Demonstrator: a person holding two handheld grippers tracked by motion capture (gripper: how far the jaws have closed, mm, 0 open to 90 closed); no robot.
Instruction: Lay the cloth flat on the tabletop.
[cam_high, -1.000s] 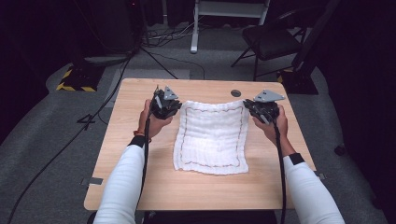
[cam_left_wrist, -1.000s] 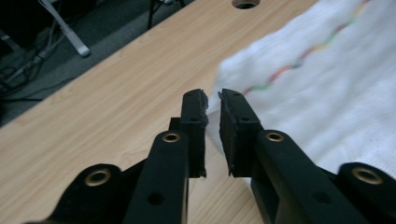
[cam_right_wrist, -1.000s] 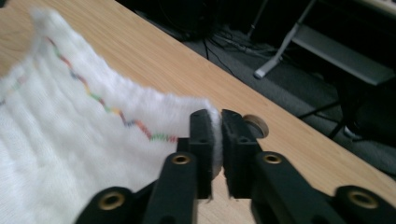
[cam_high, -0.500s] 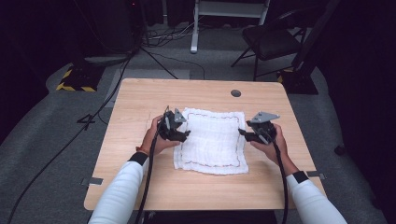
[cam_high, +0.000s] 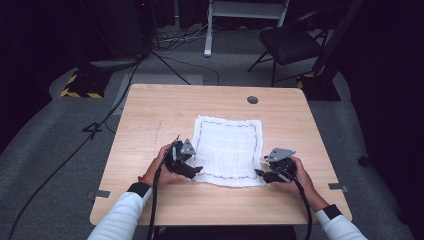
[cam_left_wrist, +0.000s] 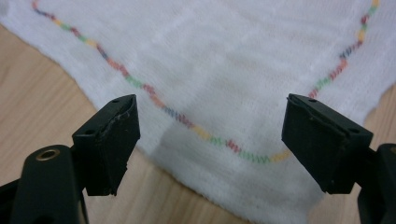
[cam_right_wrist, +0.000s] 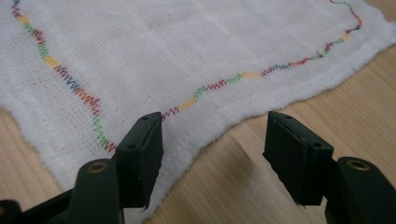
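A white cloth (cam_high: 227, 147) with a multicoloured stitched border lies flat on the wooden table (cam_high: 150, 115). My left gripper (cam_high: 196, 171) is low at the cloth's near left corner and my right gripper (cam_high: 260, 173) at its near right corner. In the left gripper view the cloth (cam_left_wrist: 224, 56) corner lies between the open jaws of the left gripper (cam_left_wrist: 210, 116), untouched by the pads. In the right gripper view the cloth (cam_right_wrist: 163, 46) edge runs under the left jaw of the right gripper (cam_right_wrist: 215, 126), with bare wood between the jaws. Both grippers' jaws have just been opening, and neither grips anything.
A round dark grommet (cam_high: 252, 99) sits near the table's far edge. Beyond the table are a black chair (cam_high: 290, 42), a white stand's legs (cam_high: 207, 30) and cables on the grey floor. Bare wood flanks the cloth on both sides.
Both hands have come from the cloth's far corners down its sides to the near corners and sunk toward the table. The cloth lies in about the same place.
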